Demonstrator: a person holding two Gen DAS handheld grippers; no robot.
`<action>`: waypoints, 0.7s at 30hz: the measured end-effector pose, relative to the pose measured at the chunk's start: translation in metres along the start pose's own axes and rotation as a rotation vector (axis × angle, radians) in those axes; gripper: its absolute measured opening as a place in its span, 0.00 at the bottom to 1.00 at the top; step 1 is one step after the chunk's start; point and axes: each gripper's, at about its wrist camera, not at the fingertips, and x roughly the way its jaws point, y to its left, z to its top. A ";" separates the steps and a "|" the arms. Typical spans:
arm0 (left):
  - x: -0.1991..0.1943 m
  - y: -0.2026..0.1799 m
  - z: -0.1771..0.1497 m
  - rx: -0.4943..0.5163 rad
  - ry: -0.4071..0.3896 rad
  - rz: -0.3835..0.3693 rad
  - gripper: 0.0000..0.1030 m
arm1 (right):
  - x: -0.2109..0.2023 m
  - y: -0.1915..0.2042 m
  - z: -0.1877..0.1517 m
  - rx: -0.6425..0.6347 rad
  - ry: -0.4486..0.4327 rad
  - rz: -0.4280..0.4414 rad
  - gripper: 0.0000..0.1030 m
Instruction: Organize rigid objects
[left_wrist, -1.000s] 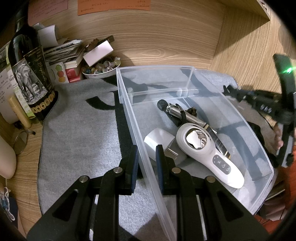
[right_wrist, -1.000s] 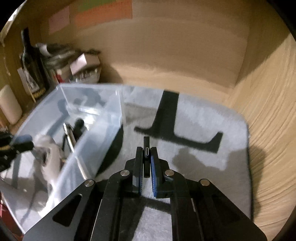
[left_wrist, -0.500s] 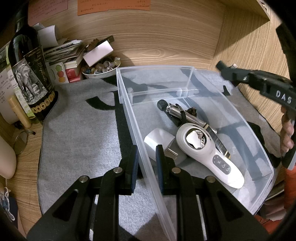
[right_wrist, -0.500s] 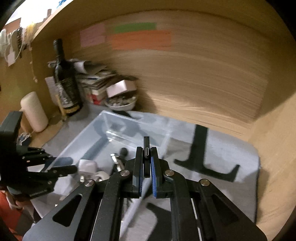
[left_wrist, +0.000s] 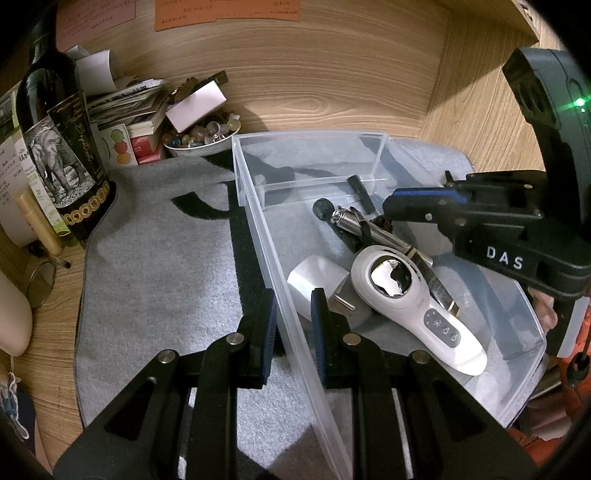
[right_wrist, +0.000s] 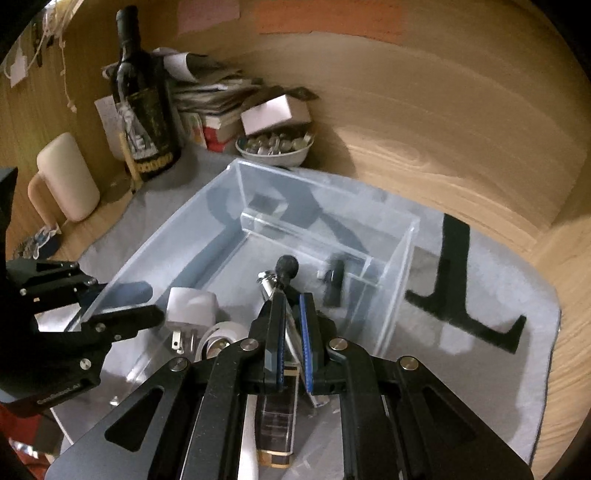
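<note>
A clear plastic bin (left_wrist: 258, 221) sits on a grey mat. It holds a white handheld device (left_wrist: 413, 295), a white plug adapter (left_wrist: 317, 280), a metal tube (left_wrist: 365, 229) and a small black stick (left_wrist: 364, 195). My left gripper (left_wrist: 291, 306) is shut on the bin's left wall, one finger inside and one outside. My right gripper (right_wrist: 291, 314) hovers over the bin (right_wrist: 236, 184) with its jaws slightly apart and empty. The black stick (right_wrist: 332, 284) lies blurred in the bin ahead of the right gripper. The right gripper also shows in the left wrist view (left_wrist: 406, 203).
A dark wine bottle (left_wrist: 55, 147), stacked papers, a white box and a bowl of small stones (left_wrist: 199, 136) crowd the back left corner. A cream cylinder (right_wrist: 66, 177) stands at the left. Wooden walls close the back and right. Black L-shaped marks (right_wrist: 454, 280) lie on the mat.
My right gripper moved left from the mat to over the bin and let go of the black stick, which now lies in the bin. The left gripper has not moved.
</note>
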 end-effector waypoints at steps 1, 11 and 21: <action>0.000 0.000 0.000 0.000 0.000 0.000 0.17 | 0.000 0.001 0.000 -0.001 0.003 0.002 0.07; 0.000 0.000 0.000 0.000 0.002 0.005 0.17 | -0.022 -0.001 -0.002 0.027 -0.061 -0.008 0.51; 0.001 0.000 0.003 -0.020 0.029 0.014 0.19 | -0.060 -0.005 -0.005 0.049 -0.166 -0.051 0.80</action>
